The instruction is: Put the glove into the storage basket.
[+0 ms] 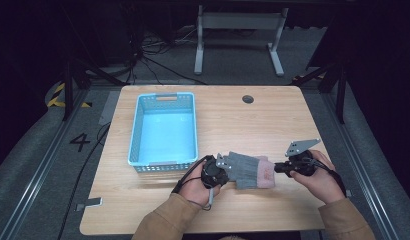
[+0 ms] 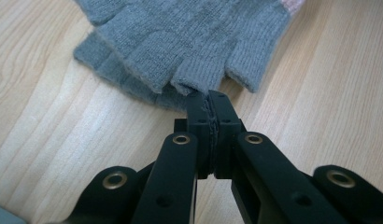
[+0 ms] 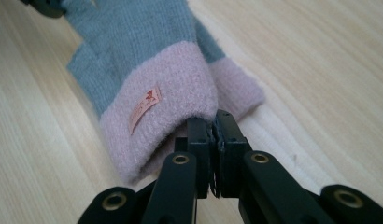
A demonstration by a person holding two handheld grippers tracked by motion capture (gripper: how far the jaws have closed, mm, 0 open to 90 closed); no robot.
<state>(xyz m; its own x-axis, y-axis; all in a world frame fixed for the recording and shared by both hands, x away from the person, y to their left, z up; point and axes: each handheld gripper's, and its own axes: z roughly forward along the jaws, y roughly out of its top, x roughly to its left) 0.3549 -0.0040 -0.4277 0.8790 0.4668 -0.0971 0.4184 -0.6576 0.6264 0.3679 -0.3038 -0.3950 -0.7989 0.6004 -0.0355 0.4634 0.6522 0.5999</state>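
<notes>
- Blue basket [image 1: 163,127] stands at the left of the table [image 1: 273,125], holding nothing that I can see. I judge it the likely destination for the gloves; nothing has gone in yet.
- Left gripper [image 1: 224,162] is at the finger end of the gloves. In the left gripper view its jaws are pressed together right at the edge of a grey knit finger [image 2: 199,74]. I read it as pinching the tip of the fabric, though very little cloth shows between the pads.
- Gloves [image 1: 249,171]: a grey fingerless pair with pink cuffs, stacked one on the other, lying flat on the wood near the front edge, just right of the basket's near corner, between my two grippers.
- Right gripper [image 1: 278,168] is at the cuff end. In the right gripper view the jaws are closed against the rim of the pink cuff [image 3: 166,102], which bears a small label [image 3: 145,108]; it looks clamped on the cuff's edge.
- Progress, my judgement: both ends are taken but the pair still rests on the table. Lifting, carrying left and dropping into the basket all remain.
- Obstacles: the basket's near wall [image 1: 158,166] lies across the path, so the gloves must clear it. Both holds are shallow and could slip.
- Farther off: a dark round hole [image 1: 248,99] in the tabletop, well away from the work.
</notes>
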